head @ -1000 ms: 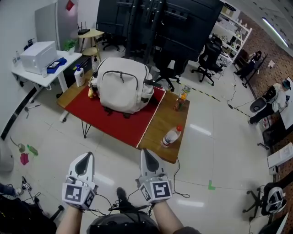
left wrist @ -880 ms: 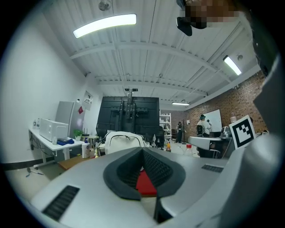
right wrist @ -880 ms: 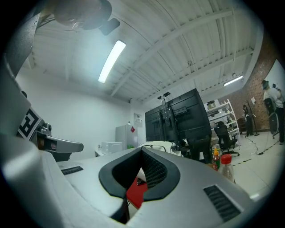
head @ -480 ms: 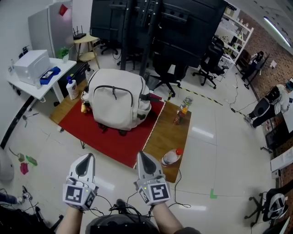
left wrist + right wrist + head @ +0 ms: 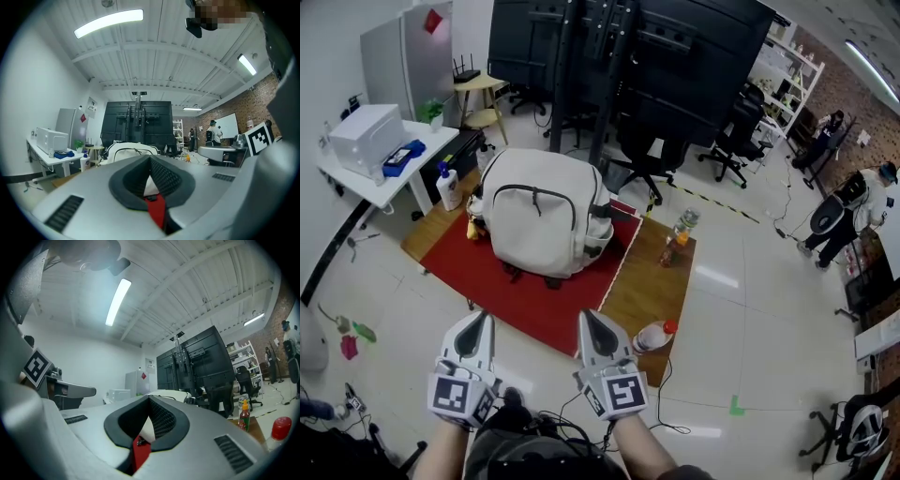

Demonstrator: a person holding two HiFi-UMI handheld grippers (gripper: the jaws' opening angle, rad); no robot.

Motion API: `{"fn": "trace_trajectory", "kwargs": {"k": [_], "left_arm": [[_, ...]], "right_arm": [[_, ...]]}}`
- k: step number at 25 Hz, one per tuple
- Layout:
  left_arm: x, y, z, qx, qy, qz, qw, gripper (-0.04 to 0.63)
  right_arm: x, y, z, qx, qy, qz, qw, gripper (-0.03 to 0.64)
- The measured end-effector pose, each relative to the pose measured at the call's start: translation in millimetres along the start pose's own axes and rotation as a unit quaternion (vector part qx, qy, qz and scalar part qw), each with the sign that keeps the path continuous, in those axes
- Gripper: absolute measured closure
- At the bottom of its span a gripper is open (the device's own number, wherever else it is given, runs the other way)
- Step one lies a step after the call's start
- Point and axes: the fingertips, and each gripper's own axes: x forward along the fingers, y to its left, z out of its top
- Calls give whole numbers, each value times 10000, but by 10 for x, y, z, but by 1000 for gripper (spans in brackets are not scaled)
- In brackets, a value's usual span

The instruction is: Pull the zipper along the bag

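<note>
A cream backpack (image 5: 546,212) stands upright on a red mat (image 5: 525,281) that covers a low wooden table (image 5: 649,272). A dark zipper line arcs across the backpack's front pocket. My left gripper (image 5: 476,322) and right gripper (image 5: 590,320) are held side by side in front of the table's near edge, well short of the bag, both shut and empty. In the left gripper view the backpack (image 5: 132,151) peeks above the closed jaws. The right gripper view shows the backpack's top (image 5: 173,394) just over its closed jaws.
A clear bottle with a red cap (image 5: 651,337) lies at the table's near right corner, close to my right gripper. A sauce bottle (image 5: 679,232) stands on the table's right end, and a white pump bottle (image 5: 447,184) on its left. A white desk (image 5: 384,155) is far left; office chairs stand behind.
Both grippers and the head have moved forward toward the table, so the table's near edge and the lying bottle now sit closer to the grippers. Both stay shut.
</note>
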Motion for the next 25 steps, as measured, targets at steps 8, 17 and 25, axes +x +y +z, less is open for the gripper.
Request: {"fn": "trace_trajectory", "kwargs": {"k": [8,17,25], "left_arm": [[607,247,-57,60,-132,-389,9991,575],[1612,767,-73,-62,-64,-870,9962,575],[2351,960,-73,-20,96,-1307,9914,574]], "right_arm": [[453,-174,-69,-128,35,-255,9996,601],[1378,-587,-248,-247,166,-773,9966,601],[2019,-874,-357,-354,260,-1165,9922,601]]}}
